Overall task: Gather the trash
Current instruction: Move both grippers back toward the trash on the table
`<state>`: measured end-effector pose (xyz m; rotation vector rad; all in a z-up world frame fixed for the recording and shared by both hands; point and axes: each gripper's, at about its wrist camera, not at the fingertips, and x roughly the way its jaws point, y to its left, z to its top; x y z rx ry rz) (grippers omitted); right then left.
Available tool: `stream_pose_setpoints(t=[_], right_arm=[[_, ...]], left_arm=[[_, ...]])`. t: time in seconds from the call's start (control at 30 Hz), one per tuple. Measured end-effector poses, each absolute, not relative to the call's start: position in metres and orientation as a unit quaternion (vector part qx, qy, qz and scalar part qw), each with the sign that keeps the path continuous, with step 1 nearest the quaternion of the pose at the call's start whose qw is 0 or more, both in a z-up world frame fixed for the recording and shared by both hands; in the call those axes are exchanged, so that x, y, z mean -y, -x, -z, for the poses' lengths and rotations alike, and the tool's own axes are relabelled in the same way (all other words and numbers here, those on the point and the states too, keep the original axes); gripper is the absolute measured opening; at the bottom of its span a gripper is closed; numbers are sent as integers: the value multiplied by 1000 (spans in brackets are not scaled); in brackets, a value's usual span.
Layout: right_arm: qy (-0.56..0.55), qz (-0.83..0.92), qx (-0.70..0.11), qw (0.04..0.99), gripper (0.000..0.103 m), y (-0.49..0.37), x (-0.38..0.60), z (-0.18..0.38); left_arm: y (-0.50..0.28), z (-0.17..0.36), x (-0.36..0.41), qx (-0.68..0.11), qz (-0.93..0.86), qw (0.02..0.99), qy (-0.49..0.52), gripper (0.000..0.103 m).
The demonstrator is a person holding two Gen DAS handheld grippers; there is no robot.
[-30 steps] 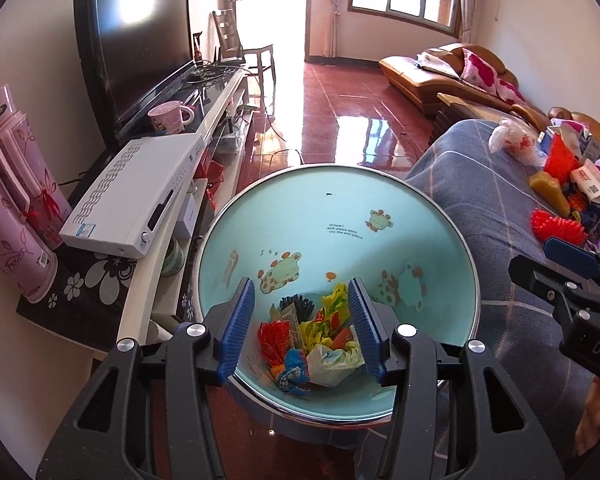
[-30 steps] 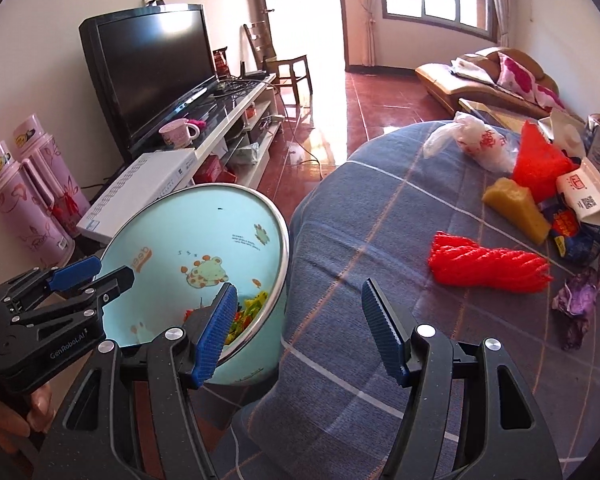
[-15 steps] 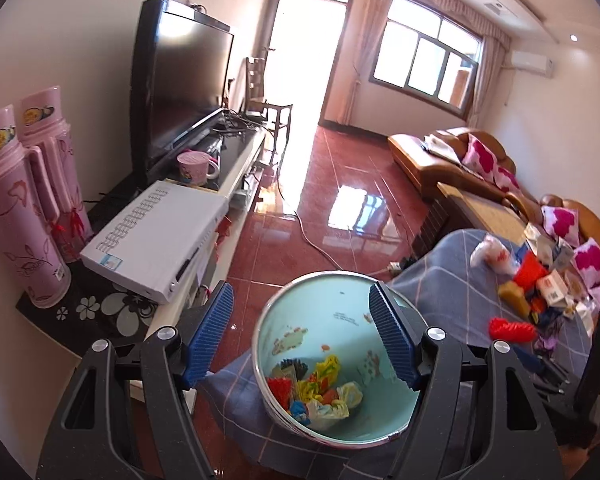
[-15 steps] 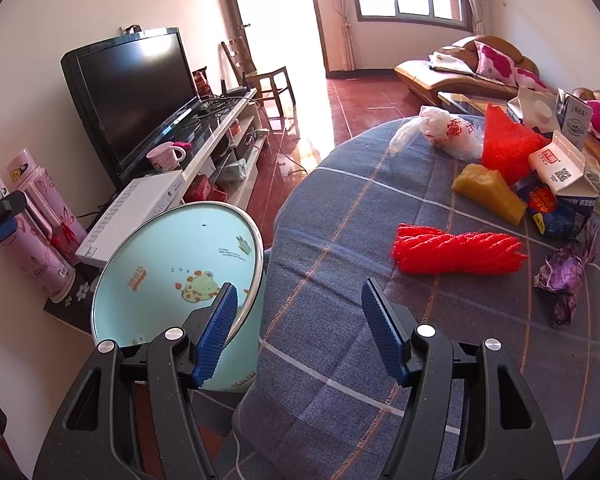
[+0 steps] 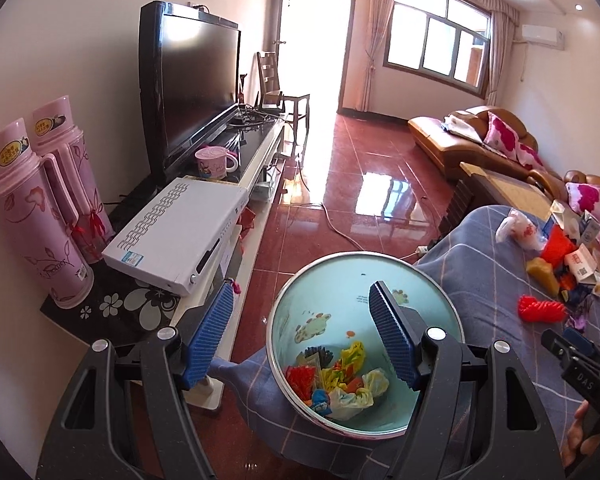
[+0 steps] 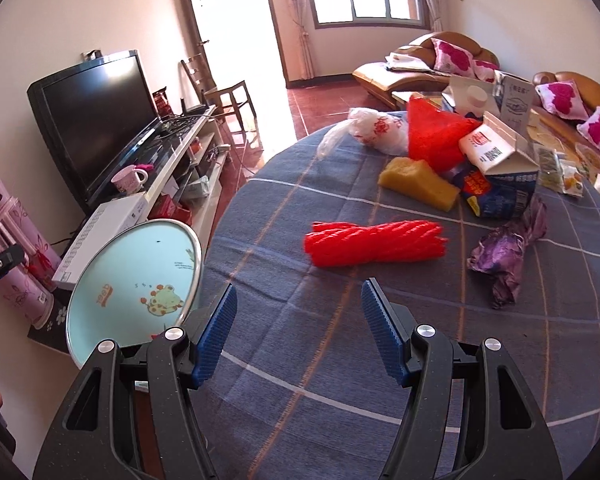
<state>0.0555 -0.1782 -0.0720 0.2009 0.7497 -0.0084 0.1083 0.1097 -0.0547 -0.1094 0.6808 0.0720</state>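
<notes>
The job looks partly done. In the lower centre of the left wrist view the pale blue bin [image 5: 364, 344] already holds a small heap of crumpled wrappers [image 5: 336, 380] at its bottom, red, yellow, blue and white. Much remains on the blue checked tablecloth [image 6: 300, 360]: in the right wrist view a red twisted bundle [image 6: 374, 242] lies at mid-frame, closest to the tongs, with a crumpled purple wrapper [image 6: 504, 258] to its right, and in the upper right a yellow sponge [image 6: 418, 184], a white plastic bag [image 6: 374, 130], a red net bag [image 6: 436, 136] and a milk carton [image 6: 500, 152] crowd together. The left gripper [image 5: 300, 344] hangs over the bin with jaws spread and nothing between them; the right gripper [image 6: 298, 330] is likewise spread and empty, pointing at the red bundle, which seems the likely next pickup.
</notes>
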Motion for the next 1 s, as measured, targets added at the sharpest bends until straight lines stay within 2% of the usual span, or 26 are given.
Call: stream_pose_setpoints(t=[0.6, 1.0], right_arm=[[-177, 119, -359, 909, 64, -9, 295, 88], [-172, 145, -353, 908, 64, 5, 317, 80]], left_arm=[[-106, 82, 12, -374, 73, 925, -7, 70], [-104, 48, 23, -334, 80, 938, -47, 71]])
